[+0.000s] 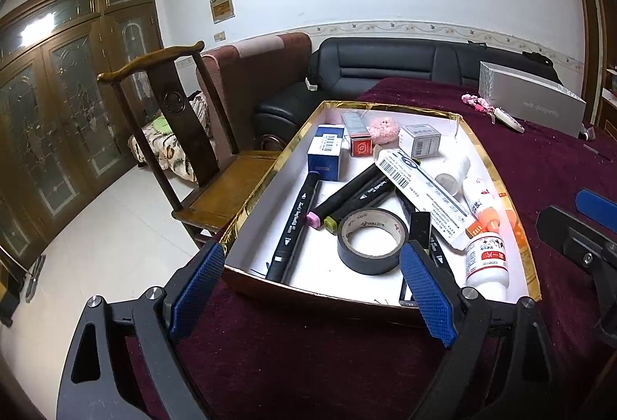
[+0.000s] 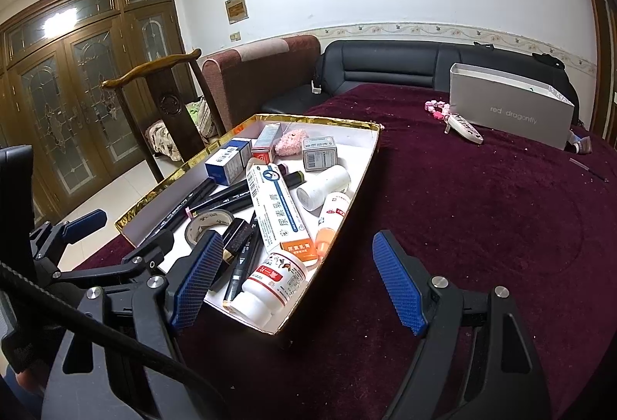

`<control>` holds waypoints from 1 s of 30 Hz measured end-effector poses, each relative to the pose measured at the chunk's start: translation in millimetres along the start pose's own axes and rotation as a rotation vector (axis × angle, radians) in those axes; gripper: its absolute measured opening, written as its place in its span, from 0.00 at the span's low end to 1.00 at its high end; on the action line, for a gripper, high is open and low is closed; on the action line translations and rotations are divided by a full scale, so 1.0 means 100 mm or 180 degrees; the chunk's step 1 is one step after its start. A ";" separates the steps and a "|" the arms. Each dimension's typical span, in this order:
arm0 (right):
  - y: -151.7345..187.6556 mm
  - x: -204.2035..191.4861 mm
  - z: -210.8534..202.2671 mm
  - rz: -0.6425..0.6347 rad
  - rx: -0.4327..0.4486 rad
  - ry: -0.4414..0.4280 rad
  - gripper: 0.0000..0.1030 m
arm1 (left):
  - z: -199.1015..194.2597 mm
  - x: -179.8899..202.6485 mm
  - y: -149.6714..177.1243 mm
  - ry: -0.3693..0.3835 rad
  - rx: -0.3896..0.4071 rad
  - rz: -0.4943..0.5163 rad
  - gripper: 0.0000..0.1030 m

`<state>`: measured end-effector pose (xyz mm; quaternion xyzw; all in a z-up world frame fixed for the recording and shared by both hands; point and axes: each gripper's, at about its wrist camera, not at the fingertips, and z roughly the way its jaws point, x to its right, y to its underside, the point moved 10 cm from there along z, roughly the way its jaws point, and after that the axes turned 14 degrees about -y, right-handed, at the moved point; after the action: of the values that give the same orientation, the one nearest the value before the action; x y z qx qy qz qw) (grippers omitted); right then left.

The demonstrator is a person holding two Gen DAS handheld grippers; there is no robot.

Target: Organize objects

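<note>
A shallow gold-rimmed box [image 1: 497, 165] [image 2: 370, 150] lies on the dark red tablecloth, filled with clutter. Inside are black markers [image 1: 293, 227], a roll of black tape [image 1: 372, 240] [image 2: 208, 223], a long white ointment carton [image 1: 420, 188] [image 2: 277, 215], white bottles [image 1: 486, 262] [image 2: 270, 285], small cartons [image 1: 326, 152] and a pink fluffy ball [image 1: 383, 129]. My left gripper [image 1: 312, 292] hovers open at the box's near edge, with nothing between its fingers. My right gripper [image 2: 297, 285] stands open over the box's near right corner, also without a load. The left gripper [image 2: 83, 223] shows in the right wrist view too.
A grey shoebox [image 2: 513, 111] stands at the table's far right, with a pink beaded keychain [image 2: 437, 109] and a white remote-like item [image 2: 464, 125] in front of it. A wooden chair [image 1: 185, 134] stands left of the table, sofas behind it.
</note>
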<state>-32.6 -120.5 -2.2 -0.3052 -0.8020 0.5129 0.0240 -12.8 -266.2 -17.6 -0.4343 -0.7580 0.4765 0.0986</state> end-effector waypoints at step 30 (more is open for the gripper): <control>0.03 -0.07 0.03 -0.0130 -0.0051 0.0011 0.79 | 0.04 0.00 0.04 -0.0034 -0.0036 -0.0008 0.87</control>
<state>-26.5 -125.3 -4.4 -0.2898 -0.8121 0.5054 0.0335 -12.1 -268.1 -22.9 -0.4313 -0.7618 0.4744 0.0927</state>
